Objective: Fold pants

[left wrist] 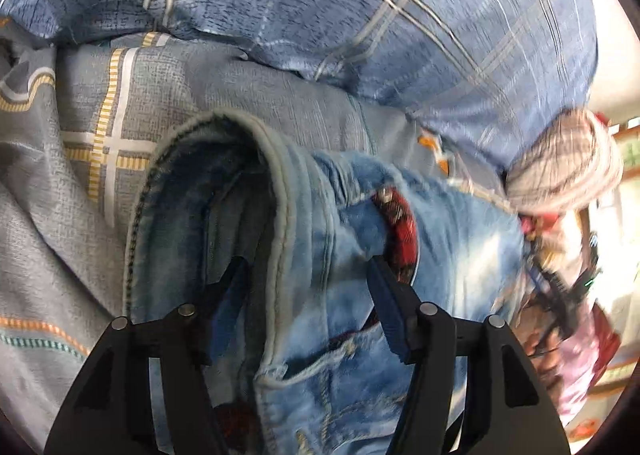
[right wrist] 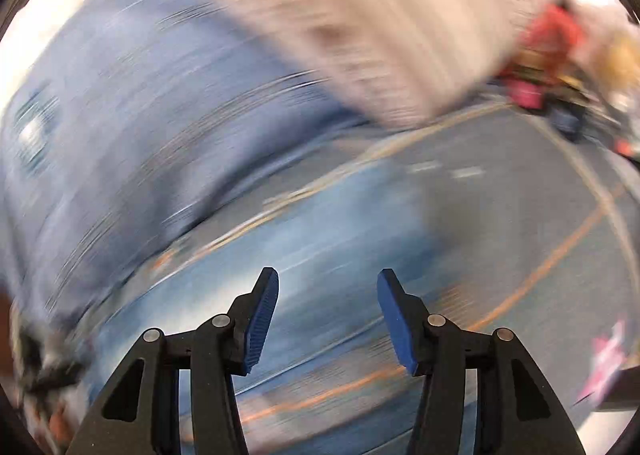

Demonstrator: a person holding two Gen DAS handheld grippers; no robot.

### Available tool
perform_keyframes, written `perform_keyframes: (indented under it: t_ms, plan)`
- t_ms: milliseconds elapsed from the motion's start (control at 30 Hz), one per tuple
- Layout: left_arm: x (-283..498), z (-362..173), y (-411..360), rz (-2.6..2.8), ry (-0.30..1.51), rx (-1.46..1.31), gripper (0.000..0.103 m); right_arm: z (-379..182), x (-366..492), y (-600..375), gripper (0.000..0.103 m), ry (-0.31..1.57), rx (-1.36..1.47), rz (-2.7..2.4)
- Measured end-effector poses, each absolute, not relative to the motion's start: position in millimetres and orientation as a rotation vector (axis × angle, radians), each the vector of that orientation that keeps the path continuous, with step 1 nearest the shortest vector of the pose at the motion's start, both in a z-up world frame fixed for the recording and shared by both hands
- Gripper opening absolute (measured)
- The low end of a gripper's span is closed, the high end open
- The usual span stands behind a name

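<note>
Light blue denim pants (left wrist: pixel 320 239) with a red plaid lining lie bunched on a grey checked bedsheet (left wrist: pixel 80 175). My left gripper (left wrist: pixel 306 267) has its jaws wide apart, and a thick fold of the pants' waistband sits between them; the left finger is partly hidden inside the fold. In the right wrist view everything is motion-blurred. My right gripper (right wrist: pixel 328 279) is open and empty above a blurred blue stretch of the pants (right wrist: pixel 300 255) on the sheet (right wrist: pixel 520 223).
A blue checked quilt (left wrist: pixel 360 15) is heaped behind the pants and shows in the right wrist view (right wrist: pixel 140 95). A pale plaid bundle (left wrist: pixel 560 167) (right wrist: pixel 360 15) lies at the right. Cluttered red and pink items (right wrist: pixel 540 67) sit beyond it.
</note>
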State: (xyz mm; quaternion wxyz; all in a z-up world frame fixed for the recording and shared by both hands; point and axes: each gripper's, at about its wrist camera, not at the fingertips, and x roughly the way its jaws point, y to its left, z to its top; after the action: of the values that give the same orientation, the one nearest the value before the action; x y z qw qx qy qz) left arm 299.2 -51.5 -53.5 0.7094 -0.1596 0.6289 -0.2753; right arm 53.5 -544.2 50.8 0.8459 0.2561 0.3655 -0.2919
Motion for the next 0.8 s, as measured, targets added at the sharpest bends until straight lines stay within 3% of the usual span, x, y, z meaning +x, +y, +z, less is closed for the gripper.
perform_keyframes:
  t_ms: [67, 100, 133, 167, 200, 233, 267, 300, 400, 500, 600, 633, 667, 767, 800]
  plan:
    - [300, -54, -50, -0.603, 1.381, -0.412, 0.059, 37, 48, -579, 0.054, 0.775, 0.593, -0.661]
    - [301, -53, -49, -0.598, 1.372, -0.417, 0.053, 32, 48, -590, 0.054, 0.779, 0.611, -0.676]
    - [300, -50, -49, -0.591, 1.357, -0.414, 0.023, 25, 47, -599, 0.054, 0.78, 0.627, -0.68]
    - [300, -47, -51, -0.581, 1.345, -0.403, 0.012, 17, 50, -605, 0.054, 0.791, 0.643, -0.675]
    - [300, -44, -52, -0.576, 1.335, -0.4, 0.011, 10, 54, -612, 0.048, 0.801, 0.655, -0.668]
    - [298, -38, -52, -0.559, 1.317, -0.387, 0.011, 7, 58, -615, 0.035, 0.8, 0.646, -0.645]
    - [295, -29, -52, -0.54, 1.289, -0.364, 0.011, 12, 57, -619, 0.006, 0.8, 0.614, -0.605]
    - [292, -19, -51, -0.526, 1.252, -0.326, 0.01, 22, 61, -617, 0.003, 0.793, 0.58, -0.57]
    - [290, -19, -54, -0.417, 1.214, -0.156, 0.01, 57, 50, -613, 0.002, 0.654, 0.562, -0.497]
    - [297, -50, -61, -0.311, 1.28, -0.05, 0.011, 36, 52, -631, 0.0, 0.746, 0.594, -0.534]
    - [296, -44, -53, -0.305, 1.286, -0.123, 0.012, 4, 59, -637, 0.0, 0.885, 0.567, -0.606]
    - [294, -40, -47, -0.336, 1.304, -0.164, 0.014, 7, 55, -636, 0.0, 0.848, 0.569, -0.6]
    - [291, -34, -38, -0.36, 1.318, -0.188, 0.015, 13, 50, -635, 0.007, 0.827, 0.568, -0.602]
    - [279, -6, -2, -0.405, 1.307, -0.273, 0.022, 37, 39, -637, 0.009, 0.765, 0.587, -0.538]
    - [278, 5, 13, -0.393, 1.278, -0.313, 0.037, 48, 37, -638, 0.019, 0.743, 0.583, -0.519]
